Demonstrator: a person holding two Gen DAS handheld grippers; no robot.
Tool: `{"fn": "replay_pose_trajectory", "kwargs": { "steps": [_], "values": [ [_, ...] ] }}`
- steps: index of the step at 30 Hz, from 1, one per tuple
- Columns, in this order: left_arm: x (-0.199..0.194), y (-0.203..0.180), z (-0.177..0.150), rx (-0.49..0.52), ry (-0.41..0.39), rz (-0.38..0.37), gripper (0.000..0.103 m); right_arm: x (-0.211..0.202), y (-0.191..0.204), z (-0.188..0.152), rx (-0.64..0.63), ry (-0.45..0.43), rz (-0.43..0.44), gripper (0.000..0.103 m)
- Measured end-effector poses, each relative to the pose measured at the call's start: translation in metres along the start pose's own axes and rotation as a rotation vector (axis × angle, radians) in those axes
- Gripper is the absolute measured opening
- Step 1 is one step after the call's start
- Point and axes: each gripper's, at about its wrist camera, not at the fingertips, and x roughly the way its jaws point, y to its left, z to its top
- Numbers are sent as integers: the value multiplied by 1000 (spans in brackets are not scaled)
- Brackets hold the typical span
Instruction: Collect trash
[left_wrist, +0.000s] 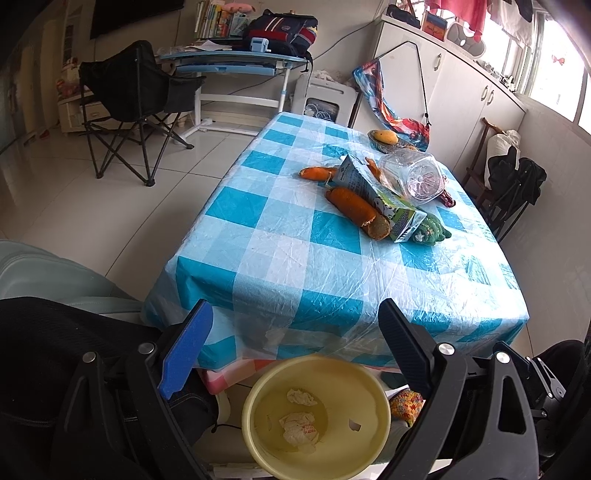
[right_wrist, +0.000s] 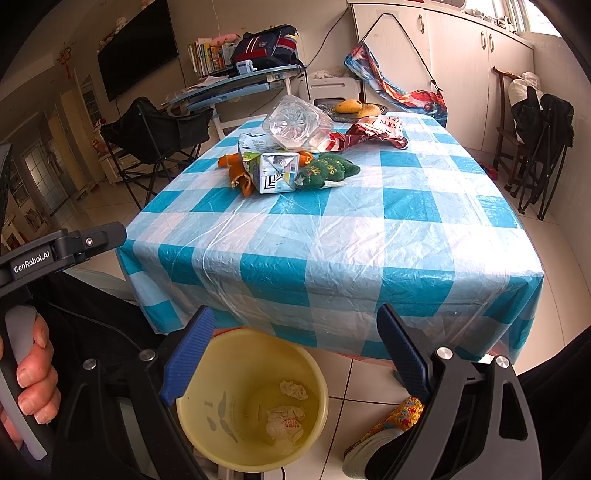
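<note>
A yellow bin (left_wrist: 255, 398) (right_wrist: 184, 406) stands on the floor at the table's near edge, with two crumpled papers (left_wrist: 298, 430) (right_wrist: 284, 421) in it. My left gripper (left_wrist: 295, 332) hovers open and empty above it, and so does my right gripper (right_wrist: 295, 343). Far back on the checked table (left_wrist: 280, 258) (right_wrist: 351, 240) lies a heap: a milk carton (left_wrist: 380, 199) (right_wrist: 273, 173), orange peels (left_wrist: 356, 210) (right_wrist: 240, 181), a clear plastic bottle (left_wrist: 413, 177) (right_wrist: 295, 123), and a red wrapper (right_wrist: 373, 134). Both grippers are well short of the heap.
A green knitted toy (left_wrist: 432, 229) (right_wrist: 332, 170) lies against the carton. A bowl with a mango (left_wrist: 386, 137) (right_wrist: 347, 105) sits at the far edge. A colourful slipper (right_wrist: 391, 424) rests right of the bin. A hand (right_wrist: 29, 369) holds the left tool. Folding chairs stand on both sides.
</note>
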Motion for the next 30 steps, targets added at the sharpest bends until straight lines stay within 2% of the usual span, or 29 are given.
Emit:
{"fn": "replay_pose_trajectory", "kwargs": {
  "steps": [6, 10, 16, 19, 22, 25, 30],
  "values": [
    [8, 10, 16, -61, -5, -15, 89, -3, 5, 1, 14, -13, 36, 86],
    [22, 6, 25, -59, 15, -5, 89, -3, 2, 2, 47, -15, 68, 86],
    [59, -19, 53, -15, 38, 7, 89, 1, -9, 4, 116, -15, 99, 86],
    [87, -35, 68, 25, 62, 39, 89, 5, -18, 5, 162, -4, 110, 87],
    [114, -40, 81, 11, 87, 68, 89, 10, -27, 5, 207, 9, 121, 87],
    [132, -46, 93, -7, 88, 66, 89, 16, -35, 5, 248, 26, 130, 87],
    [160, -66, 105, 38, 113, 97, 89, 23, -41, 6, 282, 45, 135, 87]
  ]
}}
